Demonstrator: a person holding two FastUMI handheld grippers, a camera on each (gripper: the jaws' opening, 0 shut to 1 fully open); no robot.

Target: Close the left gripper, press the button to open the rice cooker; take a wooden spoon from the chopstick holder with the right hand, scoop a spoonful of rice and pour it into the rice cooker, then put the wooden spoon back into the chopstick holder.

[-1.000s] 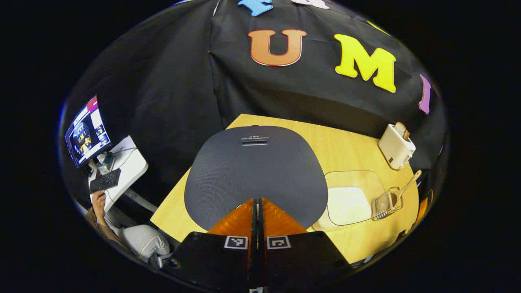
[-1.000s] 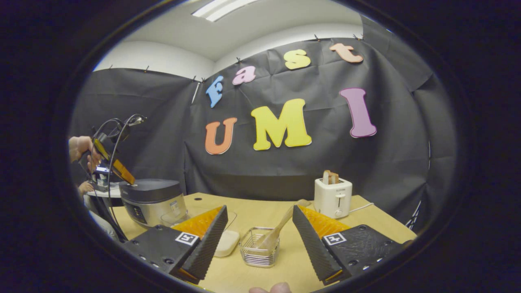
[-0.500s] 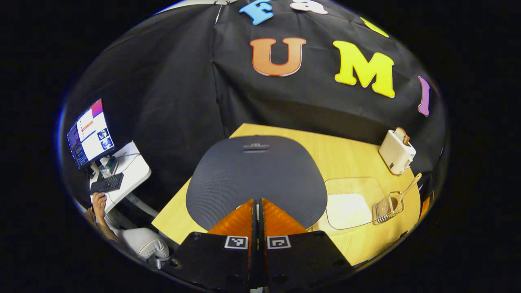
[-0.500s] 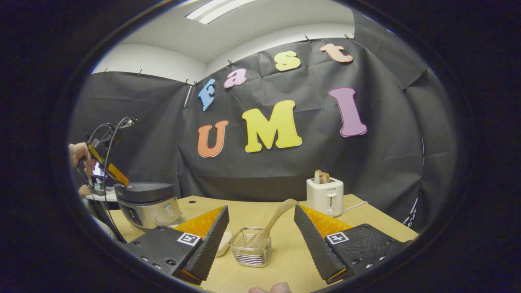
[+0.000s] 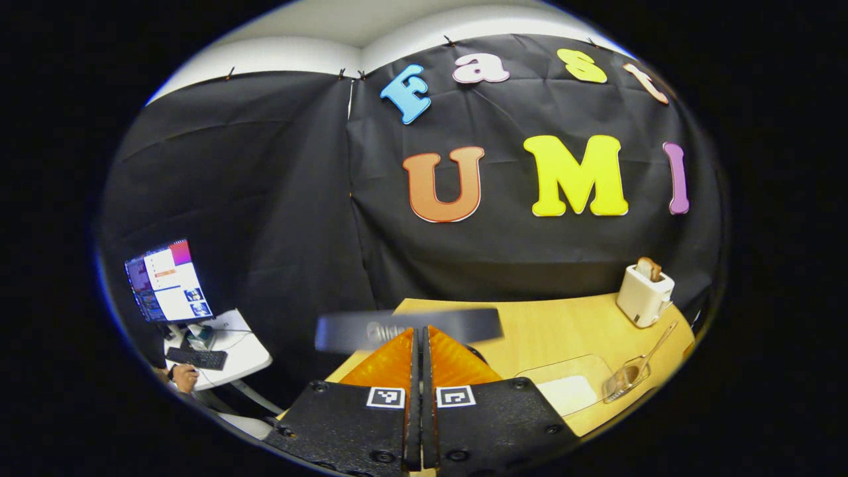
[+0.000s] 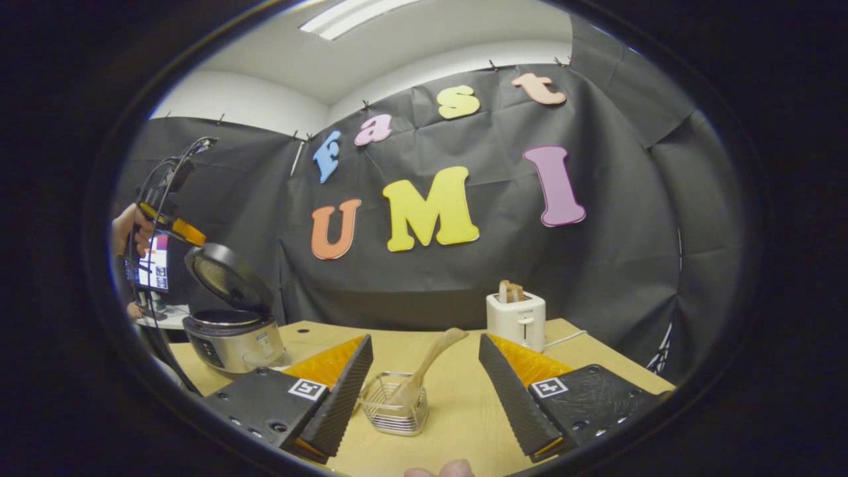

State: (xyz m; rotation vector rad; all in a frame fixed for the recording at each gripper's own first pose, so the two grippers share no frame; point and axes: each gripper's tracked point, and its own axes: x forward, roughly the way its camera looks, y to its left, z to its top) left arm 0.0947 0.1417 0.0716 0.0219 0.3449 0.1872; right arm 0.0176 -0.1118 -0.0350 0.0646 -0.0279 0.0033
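Table point(image 6: 457, 417) of pale wood, black cloth wall point(image 6: 596, 278) behind.

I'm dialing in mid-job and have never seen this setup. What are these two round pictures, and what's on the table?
No robot arm here: a person holds a pair of tongs in each hand, with a camera riding on each. In the left gripper view, the left tongs are shut and hold nothing. In the right gripper view, the right tongs are open and empty, facing the wire chopstick holder with the wooden spoon in it. On the table stand the rice cooker, lid up, and a toaster.
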